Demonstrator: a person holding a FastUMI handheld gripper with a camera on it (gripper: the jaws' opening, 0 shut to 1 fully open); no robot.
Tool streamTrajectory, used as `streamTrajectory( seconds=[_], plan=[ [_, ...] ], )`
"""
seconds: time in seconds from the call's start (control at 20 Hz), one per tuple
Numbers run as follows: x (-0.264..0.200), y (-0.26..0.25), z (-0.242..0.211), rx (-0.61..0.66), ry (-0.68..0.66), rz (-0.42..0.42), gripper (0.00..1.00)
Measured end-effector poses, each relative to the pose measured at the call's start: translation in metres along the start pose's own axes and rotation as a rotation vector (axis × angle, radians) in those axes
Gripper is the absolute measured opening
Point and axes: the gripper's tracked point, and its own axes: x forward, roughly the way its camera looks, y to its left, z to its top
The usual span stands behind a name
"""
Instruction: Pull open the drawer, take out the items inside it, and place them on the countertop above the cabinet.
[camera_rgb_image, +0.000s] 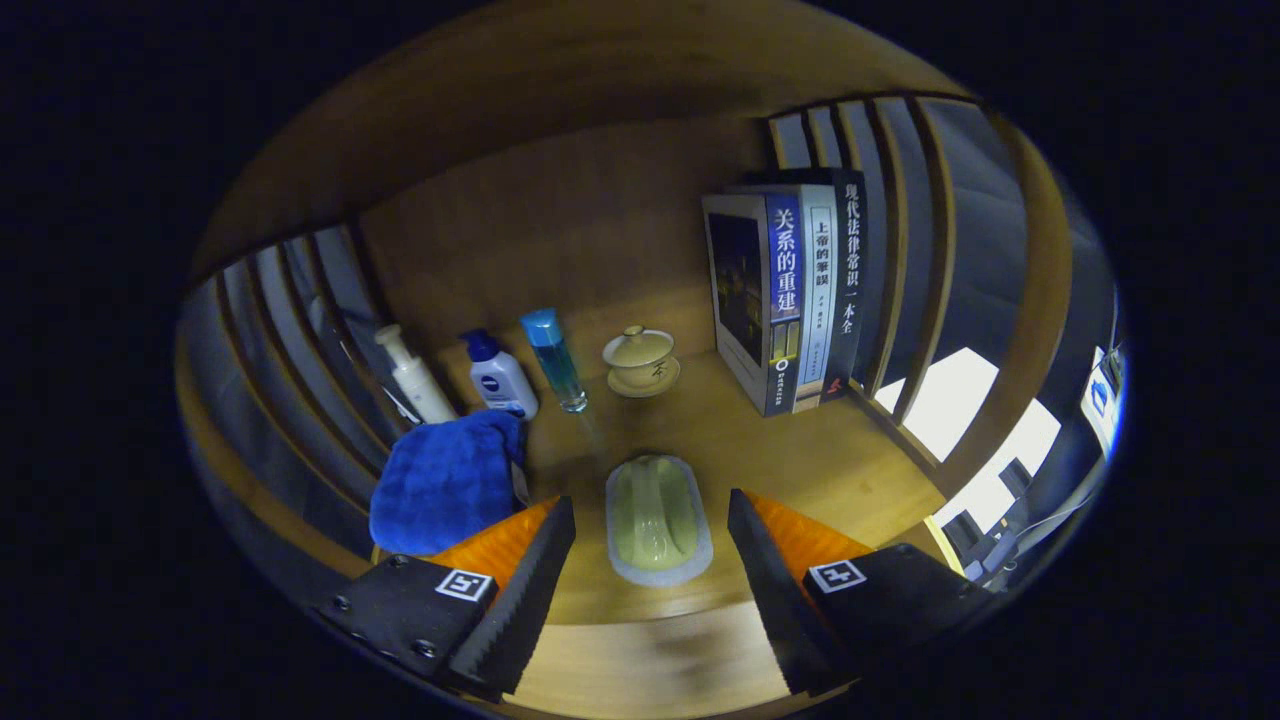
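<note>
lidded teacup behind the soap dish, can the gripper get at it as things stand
Probably yes. The gripper is open, its fingers either side of the soap dish. The lidded teacup stands beyond it on the countertop, the blue-capped bottle beside it; the gripper would have to pass over the dish.

Blue cloth (447, 480) partly behind jaws.
</note>
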Motion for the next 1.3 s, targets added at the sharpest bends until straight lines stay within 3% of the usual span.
streamTrajectory(
  seconds=[0.3, 0.7, 1.0, 1.3],
  plan=[
    [-0.078, 0.0, -0.007, -0.05, -0.204, 0.027, 0.98],
    [-0.152, -0.006, -0.063, -0.047, -0.347, 0.089, 0.98],
    [-0.181, -0.029, -0.121, -0.094, -0.421, 0.024, 0.98],
    [-0.187, -0.043, -0.187, -0.119, -0.384, -0.016, 0.98]
  ],
)
